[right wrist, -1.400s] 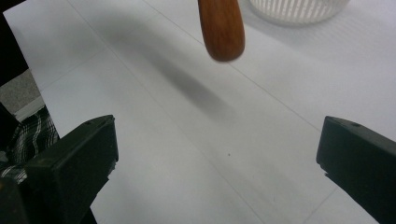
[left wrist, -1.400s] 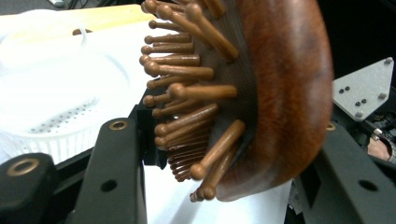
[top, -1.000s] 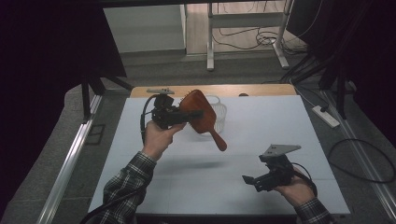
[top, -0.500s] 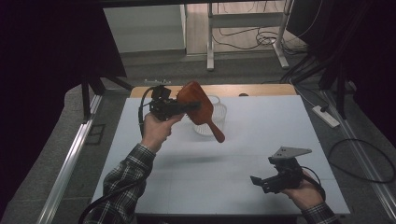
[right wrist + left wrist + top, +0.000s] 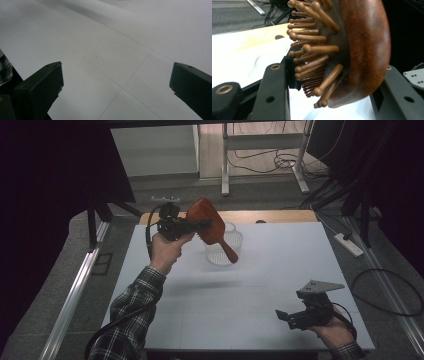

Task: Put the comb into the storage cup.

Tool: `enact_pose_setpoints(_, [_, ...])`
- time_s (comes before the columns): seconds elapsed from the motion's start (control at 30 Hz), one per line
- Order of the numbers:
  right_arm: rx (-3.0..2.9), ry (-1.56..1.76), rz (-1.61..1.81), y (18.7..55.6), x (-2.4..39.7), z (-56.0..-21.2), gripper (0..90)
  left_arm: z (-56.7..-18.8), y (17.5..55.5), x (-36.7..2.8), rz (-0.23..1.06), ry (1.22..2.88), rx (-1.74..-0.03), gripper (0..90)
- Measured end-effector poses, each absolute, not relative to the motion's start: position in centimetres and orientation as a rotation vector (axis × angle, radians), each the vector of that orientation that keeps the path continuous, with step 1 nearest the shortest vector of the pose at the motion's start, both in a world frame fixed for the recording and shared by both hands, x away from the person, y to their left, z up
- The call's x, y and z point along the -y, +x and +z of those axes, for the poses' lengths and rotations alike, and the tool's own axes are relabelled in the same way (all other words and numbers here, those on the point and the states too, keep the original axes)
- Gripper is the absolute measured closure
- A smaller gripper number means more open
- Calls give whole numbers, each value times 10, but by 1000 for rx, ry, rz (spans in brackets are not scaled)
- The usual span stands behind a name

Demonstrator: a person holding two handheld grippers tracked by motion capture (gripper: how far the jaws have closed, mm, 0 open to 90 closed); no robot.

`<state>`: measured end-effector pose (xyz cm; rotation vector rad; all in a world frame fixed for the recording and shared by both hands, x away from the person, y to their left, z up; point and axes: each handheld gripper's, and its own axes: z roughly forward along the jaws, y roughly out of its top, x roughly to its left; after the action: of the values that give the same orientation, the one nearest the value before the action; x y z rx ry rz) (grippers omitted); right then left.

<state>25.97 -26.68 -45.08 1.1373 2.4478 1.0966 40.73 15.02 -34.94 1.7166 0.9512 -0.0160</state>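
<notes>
A reddish-brown wooden hairbrush (image 5: 212, 227) hangs in the air above the back of the table, its handle slanting down to the right in front of a clear plastic cup (image 5: 223, 251). My left gripper (image 5: 200, 225) is shut on the brush head. In the left gripper view the brush (image 5: 359, 47) sits between the two black jaws, with its wooden bristles pointing left. My right gripper (image 5: 281, 316) is held low near the table's front right corner, pointing left. Its jaws stand wide apart in the right gripper view (image 5: 116, 85) with nothing between them.
The white table top (image 5: 250, 285) lies under both hands, with a wooden strip (image 5: 270, 216) along its far edge. Cables and metal stand legs (image 5: 225, 165) lie on the floor behind. A power strip (image 5: 349, 245) rests on the floor to the right.
My left gripper has carried the hairbrush up and slightly toward the back. My right gripper has drawn back to the right, toward the front corner of the table.
</notes>
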Motion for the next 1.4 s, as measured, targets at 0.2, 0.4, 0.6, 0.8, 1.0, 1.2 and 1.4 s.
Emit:
enact_pose_setpoints(0.2, [-2430,1166,1084,256,274,-451,0,-348,413,-152,-6,1702,-965,514])
enact_pose_setpoints(0.4, [-2425,1192,1072,253,281,-453,0,-347,417,-155,15,1687,-981,513])
enact_pose_setpoints(0.6, [-2414,1214,1060,248,288,-454,0,-347,422,-160,39,1670,-1005,514])
enact_pose_setpoints(0.8, [-2398,1229,1046,244,293,-454,0,-345,426,-165,53,1647,-1016,514])
enact_pose_setpoints(1.0, [-2412,1240,991,239,297,-458,0,-345,429,-167,67,1637,-1028,513])
enact_pose_setpoints(1.2, [-2392,1259,975,234,301,-457,0,-348,432,-169,78,1623,-1043,513])
enact_pose_setpoints(1.4, [-2365,1278,972,231,305,-455,0,-350,436,-169,95,1620,-1058,514])
